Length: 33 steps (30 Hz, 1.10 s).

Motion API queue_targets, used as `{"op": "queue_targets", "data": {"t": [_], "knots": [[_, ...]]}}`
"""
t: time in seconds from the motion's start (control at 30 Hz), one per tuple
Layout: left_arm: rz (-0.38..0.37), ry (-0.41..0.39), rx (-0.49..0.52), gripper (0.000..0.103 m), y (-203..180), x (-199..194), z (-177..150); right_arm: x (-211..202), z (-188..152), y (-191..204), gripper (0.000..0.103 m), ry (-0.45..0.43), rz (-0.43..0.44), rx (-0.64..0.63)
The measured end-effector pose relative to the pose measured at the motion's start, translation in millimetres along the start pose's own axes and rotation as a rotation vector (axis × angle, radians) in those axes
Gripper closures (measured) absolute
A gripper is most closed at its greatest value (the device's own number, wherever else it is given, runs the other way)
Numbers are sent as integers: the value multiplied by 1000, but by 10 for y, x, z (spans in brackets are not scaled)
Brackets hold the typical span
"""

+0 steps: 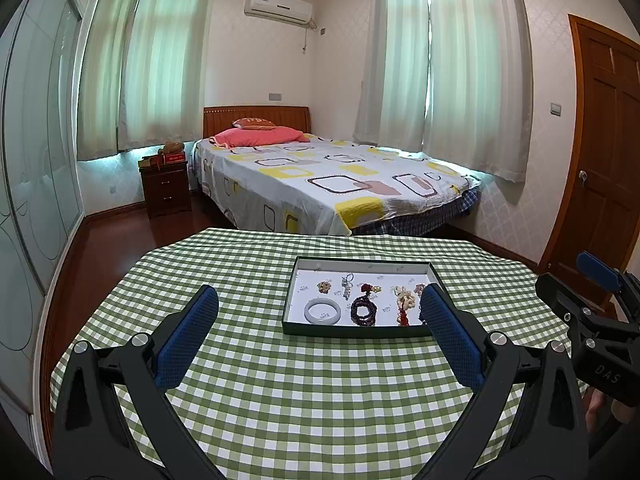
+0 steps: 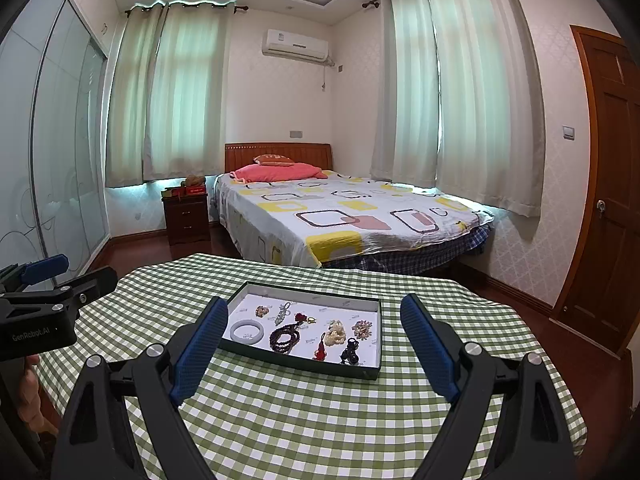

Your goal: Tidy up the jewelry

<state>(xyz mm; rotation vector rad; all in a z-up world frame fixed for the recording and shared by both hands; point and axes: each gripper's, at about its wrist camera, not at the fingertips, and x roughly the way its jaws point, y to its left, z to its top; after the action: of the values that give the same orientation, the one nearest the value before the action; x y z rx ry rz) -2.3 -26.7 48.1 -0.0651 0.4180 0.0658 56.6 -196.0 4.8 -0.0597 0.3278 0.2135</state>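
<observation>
A shallow dark tray [image 1: 360,331] with a white lining lies on the green checked tablecloth [image 1: 304,392]. In it are a white bangle [image 1: 322,312], a coil of dark beads [image 1: 362,310], a silver piece [image 1: 346,285], cream beads with a red tassel [image 1: 403,302] and several small clusters. My left gripper [image 1: 320,294] hovers open short of the tray, holding nothing. In the right wrist view the same tray [image 2: 304,361], bangle [image 2: 248,332], dark beads [image 2: 286,338] and a black piece [image 2: 350,353] show. My right gripper [image 2: 315,303] is open and holds nothing, also short of the tray.
The table edge drops off just beyond the tray, with a bed [image 1: 320,184] behind it. A nightstand [image 1: 166,188] stands at back left, a wooden door [image 1: 600,168] at right, glass wardrobe doors [image 1: 36,184] at left. A hand [image 2: 28,380] shows at the left edge.
</observation>
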Motion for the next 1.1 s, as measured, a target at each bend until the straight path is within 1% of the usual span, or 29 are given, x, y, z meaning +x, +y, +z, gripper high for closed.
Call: {"op": "queue_targets", "data": {"t": [0.57, 0.83, 0.93, 1.1], "knots": [[4, 12, -16, 4, 24, 40, -38, -14, -10, 23, 18, 5, 1, 0], [-6, 25, -22, 4, 50, 88, -69, -15, -44, 22, 18, 14, 4, -1], [4, 29, -18, 4, 49, 105, -86, -15, -56, 15, 18, 18, 4, 0], [24, 11, -8, 4, 67, 165, -106, -3, -66, 12, 18, 20, 6, -2]]}}
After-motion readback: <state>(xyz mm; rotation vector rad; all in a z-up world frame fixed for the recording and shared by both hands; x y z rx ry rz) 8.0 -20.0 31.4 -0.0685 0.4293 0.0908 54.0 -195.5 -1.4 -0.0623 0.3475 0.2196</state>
